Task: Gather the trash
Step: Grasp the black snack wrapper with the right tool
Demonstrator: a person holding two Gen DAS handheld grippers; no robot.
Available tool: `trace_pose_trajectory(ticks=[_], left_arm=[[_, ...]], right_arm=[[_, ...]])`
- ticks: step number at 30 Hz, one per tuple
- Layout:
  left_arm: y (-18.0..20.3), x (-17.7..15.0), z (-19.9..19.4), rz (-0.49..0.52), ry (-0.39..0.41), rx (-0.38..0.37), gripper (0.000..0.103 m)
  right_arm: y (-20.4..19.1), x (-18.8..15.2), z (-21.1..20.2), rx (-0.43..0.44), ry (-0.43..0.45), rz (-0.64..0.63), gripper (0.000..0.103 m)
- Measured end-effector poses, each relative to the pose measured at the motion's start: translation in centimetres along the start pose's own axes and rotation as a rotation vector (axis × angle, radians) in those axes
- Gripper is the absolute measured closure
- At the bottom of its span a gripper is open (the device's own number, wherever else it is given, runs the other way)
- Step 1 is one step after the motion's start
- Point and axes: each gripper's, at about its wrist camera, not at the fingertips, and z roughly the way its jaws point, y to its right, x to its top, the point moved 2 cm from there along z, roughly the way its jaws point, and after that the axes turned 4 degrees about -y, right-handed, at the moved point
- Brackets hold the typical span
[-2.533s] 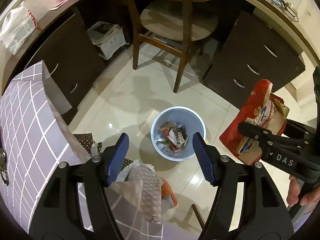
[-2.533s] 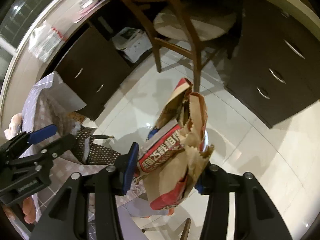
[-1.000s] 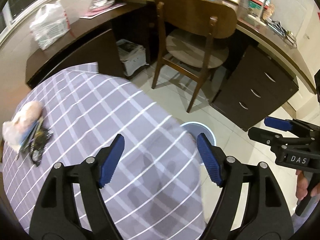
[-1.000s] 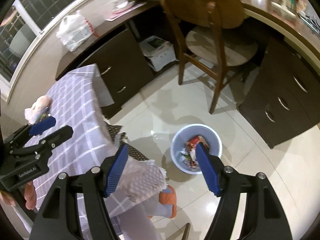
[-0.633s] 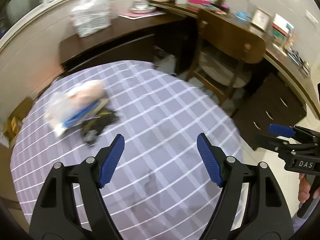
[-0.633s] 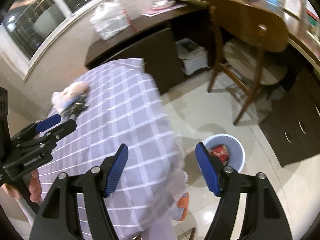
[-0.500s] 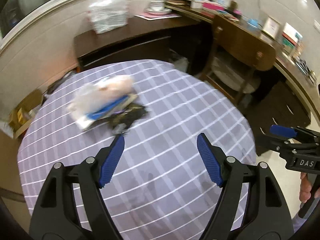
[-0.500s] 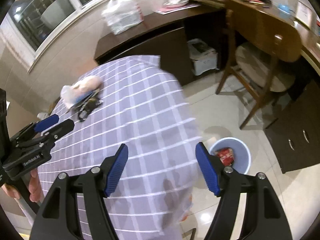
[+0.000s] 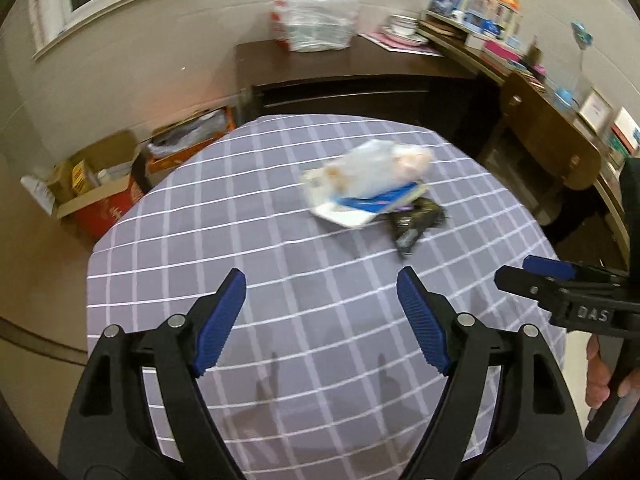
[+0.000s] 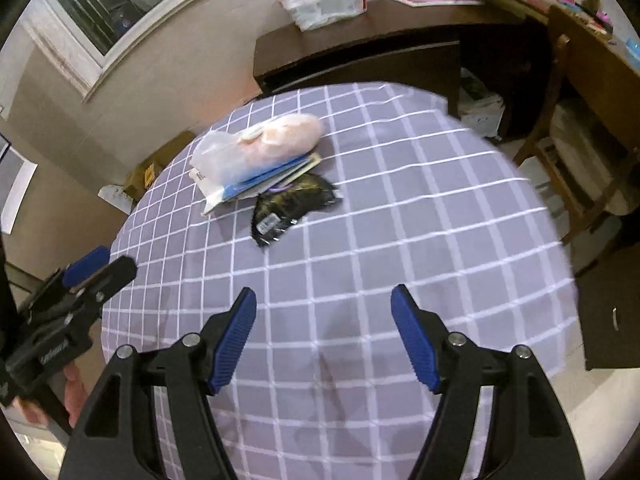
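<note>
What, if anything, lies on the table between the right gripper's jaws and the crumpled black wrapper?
Nothing visible does: only bare grey checked tablecloth separates the right gripper from the crumpled black wrapper. The clear plastic bag lies beyond it.

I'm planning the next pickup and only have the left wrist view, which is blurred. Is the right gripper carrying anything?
Observer: No. The right wrist view shows the right gripper open, with only the grey checked tablecloth between its blue pads.
Operator: What is the dark thing beside the pile?
Observer: A crumpled black plastic wrapper, lying against the blue-and-white booklet. It has a white barcode label at its near end.
</note>
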Motion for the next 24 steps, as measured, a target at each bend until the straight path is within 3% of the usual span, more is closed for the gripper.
trace_pose_trajectory(ticks=[3,8,12,15,20,22,24], left_arm=[[-2.2,0.5,0.7,-0.043,-0.024,0.014,0.026],[-4.7,1.3,2.1,-0.084,-0.037,0.032,0.025],[-5.6,1.8,3.4,-0.108,-0.055,0.009,0.025],[-5.8,2.1,4.2,-0.113,-0.065,-0.007,0.024],[-5.0,2.9,5.0,-0.105,-0.072,-0.042,0.021],[-4.5,3.4,5.2,-0.099,-0.067,-0.063,0.018],[-3.9,3.9,5.5,-0.099,-0.069,-0.085,0.018]], right_arm=[[-0.9,1.1,1.9,0.005,-0.024,0.008,0.034],[-1.5,3.3,4.2,0.012,0.009,0.06,0.034],[-2.2,4.3,6.2,0.003,0.001,0.059,0.033],[-3.4,4.8,7.5,-0.018,0.024,-0.002,0.025],[-4.3,5.4,8.3,-0.069,0.07,-0.078,0.025],[-4.3,5.4,8.4,-0.082,0.094,-0.127,0.036],[-3.9,5.3,8.3,-0.122,0.123,-0.149,0.06]])
